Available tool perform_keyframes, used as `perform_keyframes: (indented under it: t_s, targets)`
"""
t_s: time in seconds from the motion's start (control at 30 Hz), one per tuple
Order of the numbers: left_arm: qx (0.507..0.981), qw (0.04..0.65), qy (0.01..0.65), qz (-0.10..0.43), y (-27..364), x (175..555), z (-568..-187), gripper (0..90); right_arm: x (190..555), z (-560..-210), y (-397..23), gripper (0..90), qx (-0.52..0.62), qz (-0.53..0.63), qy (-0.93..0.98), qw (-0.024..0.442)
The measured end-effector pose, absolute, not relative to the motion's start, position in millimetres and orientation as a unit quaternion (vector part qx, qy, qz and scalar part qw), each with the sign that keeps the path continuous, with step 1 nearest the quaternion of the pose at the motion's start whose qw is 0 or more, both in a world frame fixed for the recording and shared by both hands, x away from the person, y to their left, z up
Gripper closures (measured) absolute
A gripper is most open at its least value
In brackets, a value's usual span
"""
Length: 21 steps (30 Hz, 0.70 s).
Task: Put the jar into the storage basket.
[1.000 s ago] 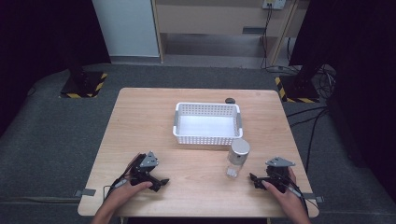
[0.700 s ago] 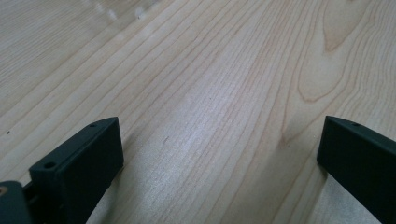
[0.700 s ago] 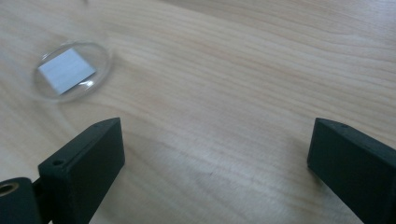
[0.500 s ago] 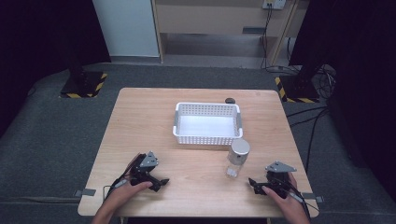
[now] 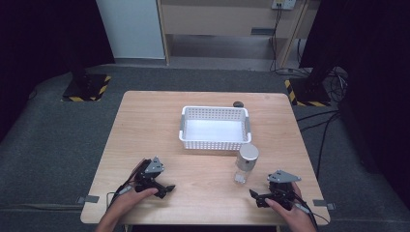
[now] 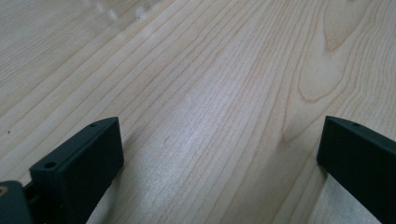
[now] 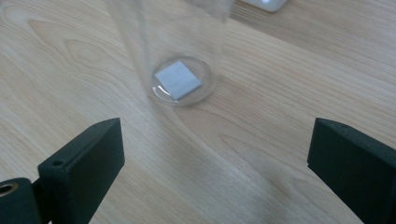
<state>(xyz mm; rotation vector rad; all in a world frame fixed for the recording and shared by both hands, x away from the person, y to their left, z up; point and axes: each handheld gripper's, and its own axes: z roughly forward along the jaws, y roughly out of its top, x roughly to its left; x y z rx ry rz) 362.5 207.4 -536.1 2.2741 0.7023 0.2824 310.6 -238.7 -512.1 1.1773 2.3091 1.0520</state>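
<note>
A clear glass jar (image 5: 244,165) with a silver lid stands upright on the wooden table (image 5: 145,125), just in front of the right corner of a white perforated basket (image 5: 214,144). My right gripper (image 5: 256,198) rests near the front edge, right of the jar, open and pointing left with nothing held. In the right gripper view the jar's round base (image 7: 182,81), with a white square under it, lies ahead of the wide-spread jaws of the right gripper (image 7: 215,140). My left gripper (image 5: 167,188) lies open at the front left; between its own jaws the left gripper (image 6: 219,135) frames bare wood.
A small dark object (image 5: 238,103) lies on the table behind the basket. Grey carpet surrounds the table. Stands with black-and-yellow striped bases (image 5: 87,89) and cables (image 5: 324,121) sit on the floor at the far left and right.
My right gripper has slid slightly toward the front edge of the table. The left gripper, jar and basket have not moved.
</note>
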Motion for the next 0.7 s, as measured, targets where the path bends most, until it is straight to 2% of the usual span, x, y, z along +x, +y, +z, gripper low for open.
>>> perform_keyframes:
  t_s: [0.7]
  targets:
    - [0.882, 0.364, 0.278, 0.112, 207, 362, -536, 0.0, 322, -493, -222, 5.0, 0.399, 0.403, 0.808, 0.162]
